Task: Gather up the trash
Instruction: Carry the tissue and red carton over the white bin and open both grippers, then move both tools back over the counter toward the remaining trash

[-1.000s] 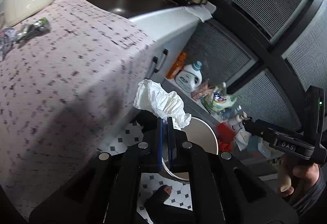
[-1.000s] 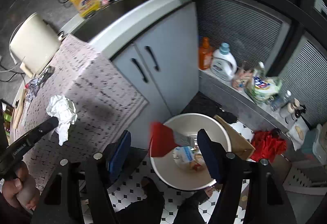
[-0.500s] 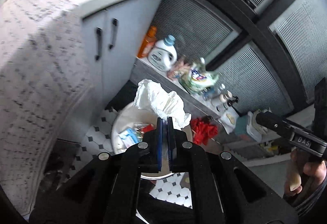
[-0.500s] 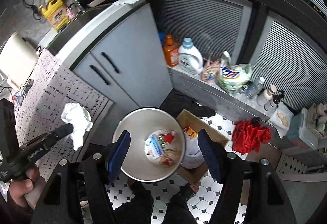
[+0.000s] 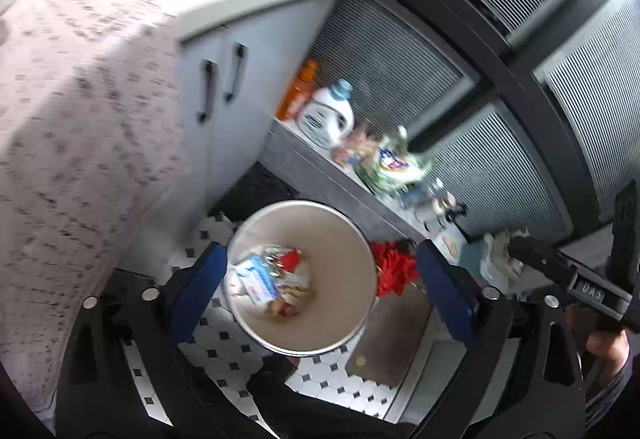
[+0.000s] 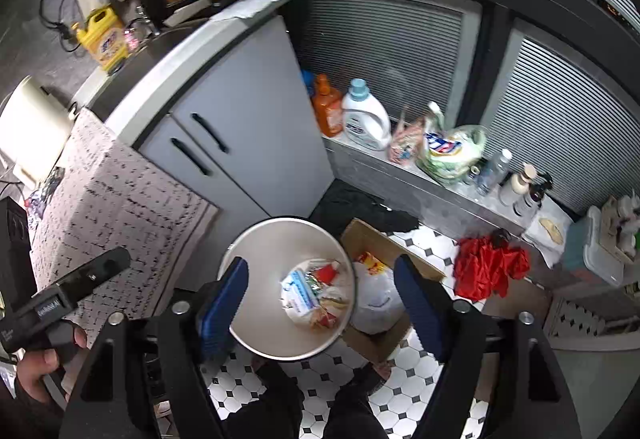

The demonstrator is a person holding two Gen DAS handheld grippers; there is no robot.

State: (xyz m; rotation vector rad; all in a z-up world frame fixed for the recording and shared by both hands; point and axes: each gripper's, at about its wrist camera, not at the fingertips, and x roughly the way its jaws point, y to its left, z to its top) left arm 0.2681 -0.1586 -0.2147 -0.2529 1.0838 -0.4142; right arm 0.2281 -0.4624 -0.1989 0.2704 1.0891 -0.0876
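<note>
Both the left tool [image 5: 320, 279] and the right tool [image 6: 320, 299] gape wide and hold nothing. The bin [image 5: 344, 239] sits directly below them, trash [image 5: 276, 279] lying at its bottom.

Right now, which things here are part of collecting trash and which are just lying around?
Job: bin; wrappers in it; left claw and right claw, both open.

Lying about: detergent jug; orange bottle; red cloth; cardboard box; yellow bottle.
</note>
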